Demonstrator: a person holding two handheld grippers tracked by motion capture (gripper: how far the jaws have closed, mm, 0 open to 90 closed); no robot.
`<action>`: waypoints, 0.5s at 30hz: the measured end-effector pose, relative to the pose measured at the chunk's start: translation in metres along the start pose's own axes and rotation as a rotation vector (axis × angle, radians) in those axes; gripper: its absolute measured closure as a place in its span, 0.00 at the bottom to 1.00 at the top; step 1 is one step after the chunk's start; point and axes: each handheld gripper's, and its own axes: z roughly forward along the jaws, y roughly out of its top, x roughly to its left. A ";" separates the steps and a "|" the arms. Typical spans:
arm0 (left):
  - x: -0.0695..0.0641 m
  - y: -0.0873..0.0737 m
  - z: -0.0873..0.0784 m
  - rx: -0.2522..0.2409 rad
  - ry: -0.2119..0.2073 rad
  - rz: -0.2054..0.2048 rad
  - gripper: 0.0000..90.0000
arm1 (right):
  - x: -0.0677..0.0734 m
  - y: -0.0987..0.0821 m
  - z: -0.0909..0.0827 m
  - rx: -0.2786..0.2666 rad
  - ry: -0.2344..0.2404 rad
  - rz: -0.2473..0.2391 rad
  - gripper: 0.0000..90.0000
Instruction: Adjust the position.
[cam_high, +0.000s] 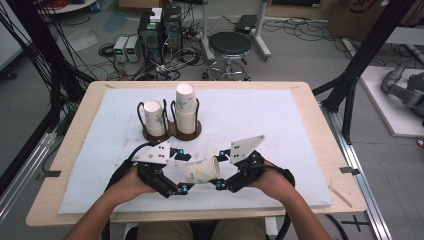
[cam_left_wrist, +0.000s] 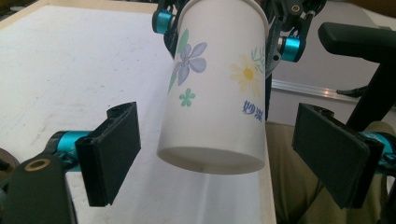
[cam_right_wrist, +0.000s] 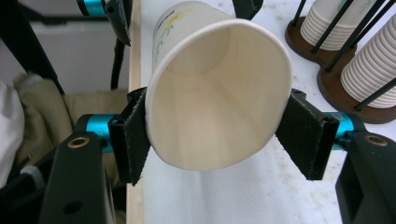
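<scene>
your left gripper (cam_high: 182, 171) and right gripper (cam_high: 218, 170) are black frames with teal joints, brass-ringed screw holes, flat black pads (cam_left_wrist: 114, 151) and grey triangular plates; your trousers are khaki.

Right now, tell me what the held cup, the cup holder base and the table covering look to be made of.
Held cup: likely thin paper, matte white with printed flowers; its rolled rim is squeezed oval between the right gripper pads.
Holder base: looks like dark brown wood or wood-look plastic, with thin black rods, probably metal wire.
Table covering: seemingly white foam or felt sheet, dull and slightly scuffed.
</scene>
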 end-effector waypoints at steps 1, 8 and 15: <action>0.001 0.001 0.000 0.013 0.002 0.008 0.17 | 0.000 0.003 0.000 0.017 0.000 -0.010 0.36; 0.001 0.004 0.004 0.056 0.005 0.021 0.17 | 0.000 0.024 0.002 0.139 -0.005 -0.078 0.36; 0.000 0.007 0.007 0.085 0.001 0.033 0.18 | 0.000 0.038 0.006 0.227 -0.010 -0.106 0.35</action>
